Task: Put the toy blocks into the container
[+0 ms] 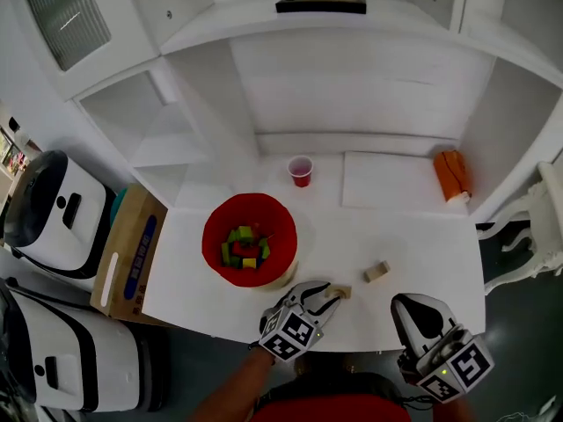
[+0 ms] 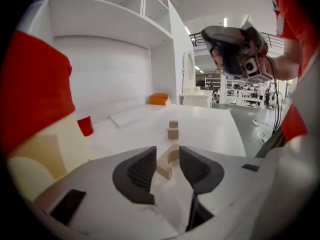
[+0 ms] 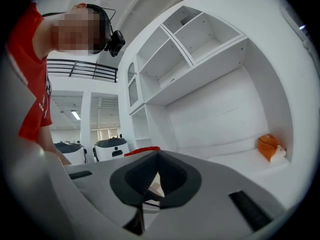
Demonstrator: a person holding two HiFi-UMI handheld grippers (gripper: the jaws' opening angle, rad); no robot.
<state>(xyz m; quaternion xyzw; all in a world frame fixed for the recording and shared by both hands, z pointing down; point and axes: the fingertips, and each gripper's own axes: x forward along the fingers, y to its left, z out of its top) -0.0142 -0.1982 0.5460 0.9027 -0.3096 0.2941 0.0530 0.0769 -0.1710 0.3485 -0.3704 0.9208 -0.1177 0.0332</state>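
Centring the pale wooden arch block between the left gripper's open fingers seemed wise; the right gripper's fingers were closed, empty.

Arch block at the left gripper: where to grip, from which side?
Grip its flat outer sides, not the curved cutout, coming from the near side. The arch block lies between the open jaws of the left gripper, those sides apparently facing the pads.
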